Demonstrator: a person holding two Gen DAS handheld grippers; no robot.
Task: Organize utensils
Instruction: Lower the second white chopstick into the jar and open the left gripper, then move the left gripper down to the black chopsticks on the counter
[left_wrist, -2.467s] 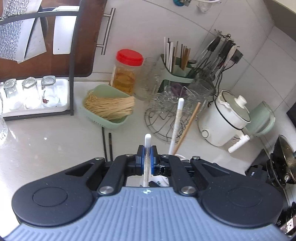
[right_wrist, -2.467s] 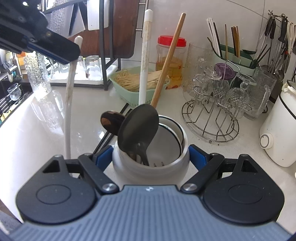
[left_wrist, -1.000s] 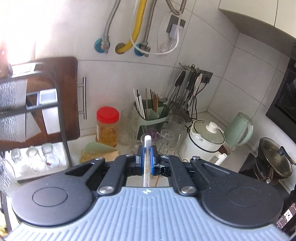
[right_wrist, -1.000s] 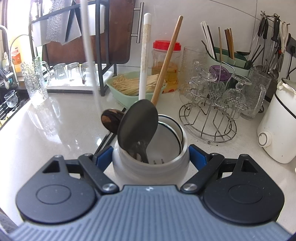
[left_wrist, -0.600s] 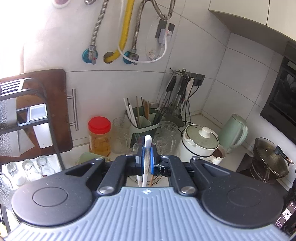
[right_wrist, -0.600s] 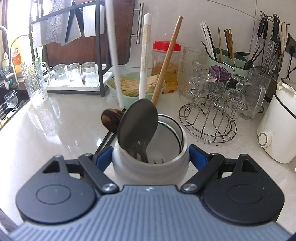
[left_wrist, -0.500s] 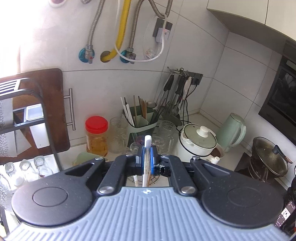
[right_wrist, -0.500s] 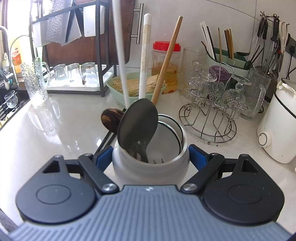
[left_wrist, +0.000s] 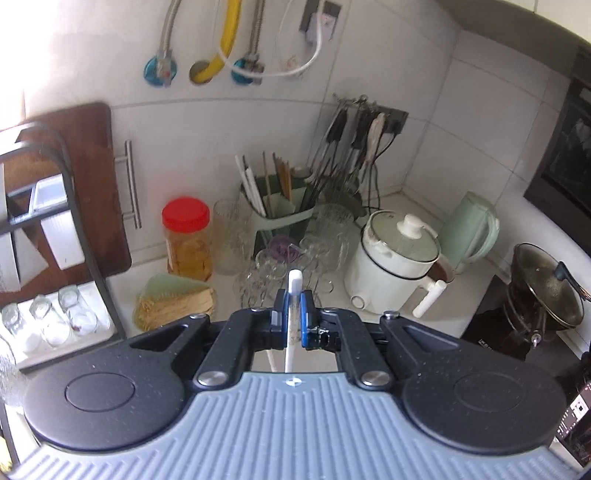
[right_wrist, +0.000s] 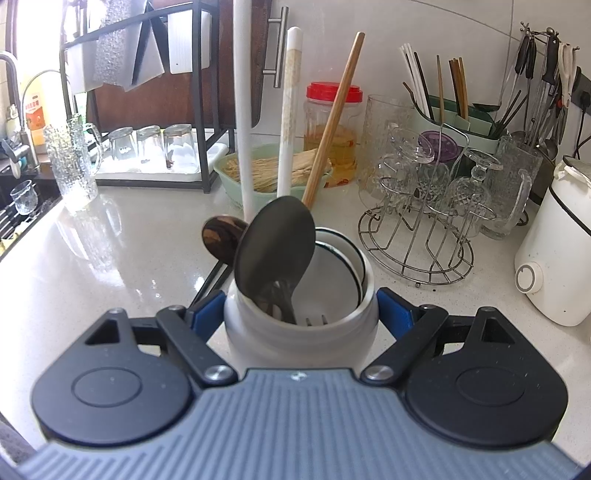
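My right gripper (right_wrist: 301, 315) is shut on a white ceramic utensil jar (right_wrist: 301, 332) standing on the counter. The jar holds a dark metal spoon (right_wrist: 275, 243), a dark wooden spoon (right_wrist: 221, 232), a white-handled utensil (right_wrist: 290, 110), a wooden-handled utensil (right_wrist: 332, 118) and a fork. My left gripper (left_wrist: 292, 314) is shut on a white utensil handle (left_wrist: 293, 295), held high above the counter. That handle (right_wrist: 243, 110) hangs upright in the right wrist view, its lower end just behind the jar's left rim.
A green basket of noodles (right_wrist: 266, 170), a red-lidded jar (right_wrist: 332, 125), a wire glass rack (right_wrist: 424, 206), a green chopstick caddy (right_wrist: 454, 118) and a white cooker (right_wrist: 557, 251) line the back. A black rack with glasses (right_wrist: 147, 147) stands left. Black chopsticks (right_wrist: 210, 277) lie by the jar.
The left gripper has carried the white utensil to the right; its hanging handle moved from left of the jar to just behind the jar's left rim. The right gripper and jar stayed still.
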